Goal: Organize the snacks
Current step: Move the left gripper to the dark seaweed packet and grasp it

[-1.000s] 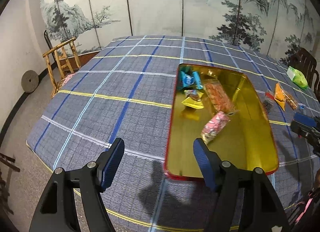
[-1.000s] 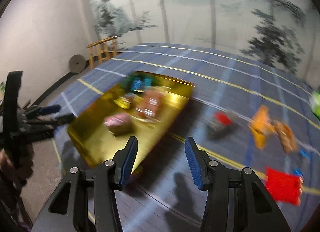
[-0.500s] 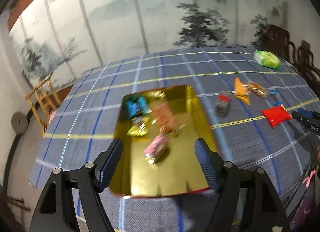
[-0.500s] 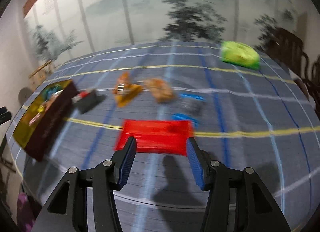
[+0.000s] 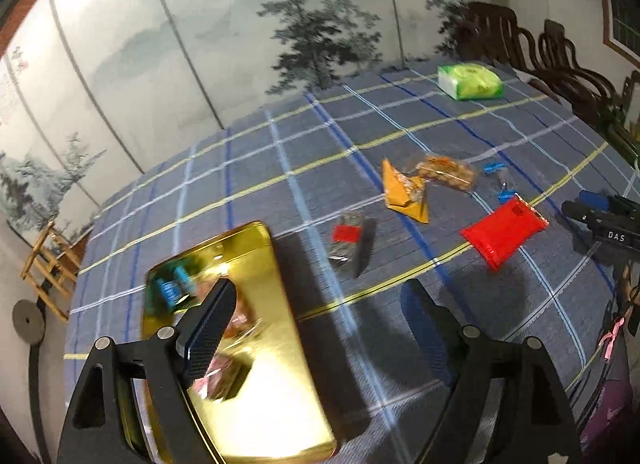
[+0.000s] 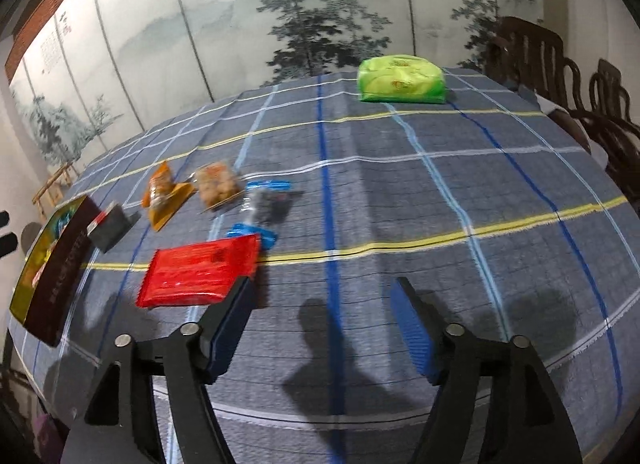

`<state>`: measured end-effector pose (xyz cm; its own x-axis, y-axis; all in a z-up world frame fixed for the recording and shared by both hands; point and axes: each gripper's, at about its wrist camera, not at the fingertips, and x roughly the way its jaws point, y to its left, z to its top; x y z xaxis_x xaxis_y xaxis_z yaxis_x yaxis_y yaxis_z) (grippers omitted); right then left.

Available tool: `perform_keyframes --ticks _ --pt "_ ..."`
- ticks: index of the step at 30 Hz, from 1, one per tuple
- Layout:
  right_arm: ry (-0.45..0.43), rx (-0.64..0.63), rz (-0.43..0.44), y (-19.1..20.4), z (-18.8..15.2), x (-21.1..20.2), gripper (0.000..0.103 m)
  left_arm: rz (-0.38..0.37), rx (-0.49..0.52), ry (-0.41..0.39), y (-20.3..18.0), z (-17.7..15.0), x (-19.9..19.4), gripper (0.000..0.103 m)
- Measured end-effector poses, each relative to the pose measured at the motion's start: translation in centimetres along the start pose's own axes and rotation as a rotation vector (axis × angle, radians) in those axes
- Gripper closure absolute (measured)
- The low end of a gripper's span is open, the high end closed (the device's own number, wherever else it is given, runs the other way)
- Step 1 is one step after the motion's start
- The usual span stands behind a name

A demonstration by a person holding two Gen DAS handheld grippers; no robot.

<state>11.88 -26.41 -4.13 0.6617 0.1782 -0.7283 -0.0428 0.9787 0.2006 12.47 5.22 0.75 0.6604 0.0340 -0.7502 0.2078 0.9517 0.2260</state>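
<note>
A gold tray (image 5: pixel 276 404) with a dark red outer wall (image 6: pixel 60 276) holds several snacks and lies at the table's left. Loose on the blue plaid cloth lie a red packet (image 5: pixel 502 232) (image 6: pixel 200 270), an orange packet (image 5: pixel 402 190) (image 6: pixel 164 196), a clear bag of brown snacks (image 5: pixel 446 172) (image 6: pixel 218 184), a red-and-black packet (image 5: pixel 354 238) (image 6: pixel 110 226) and small blue-ended packets (image 6: pixel 260 208). My left gripper (image 5: pixel 316 314) hangs over the tray's right edge, jaws opening, nothing between them. My right gripper (image 6: pixel 322 310) hovers just right of the red packet, jaws opening and empty.
A green tissue pack (image 6: pixel 400 80) (image 5: pixel 468 82) sits at the far side of the table. Dark wooden chairs (image 6: pixel 560 72) stand at the right. A painted folding screen (image 5: pixel 240 44) backs the table, and a bamboo chair (image 5: pixel 48 264) stands on the floor at left.
Both views have swung right from the tray toward the loose snacks. Both grippers' jaws have spread wider. The red packet now lies just left of the right gripper's left finger.
</note>
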Motion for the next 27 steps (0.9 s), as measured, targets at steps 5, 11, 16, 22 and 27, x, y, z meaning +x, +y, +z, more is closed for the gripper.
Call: perform_keyframes --ticks 5,11,16,22,27 --pt "-0.001 0.042 0.005 -1.7 -0.2 0.2 0.029 -0.022 0.045 0.033 -0.7 1.9 2.9 0.021" --pt "0.011 0.071 0.034 -2.8 -0.6 0.5 0.028 -0.048 0.101 0.062 -0.9 3.6 6.2 0.021" --pt "0.005 0.082 0.062 -3.0 -0.6 0.4 0.027 -0.057 0.119 0.124 -0.9 4.3 9.3 0.021" --pt "0.006 0.07 0.082 -2.8 -0.7 0.5 0.026 -0.04 0.144 0.167 -1.3 4.3 12.3 0.024" --pt "0.012 0.074 0.099 -2.8 -0.6 0.6 0.026 -0.094 0.098 0.277 -1.0 4.1 15.1 0.066"
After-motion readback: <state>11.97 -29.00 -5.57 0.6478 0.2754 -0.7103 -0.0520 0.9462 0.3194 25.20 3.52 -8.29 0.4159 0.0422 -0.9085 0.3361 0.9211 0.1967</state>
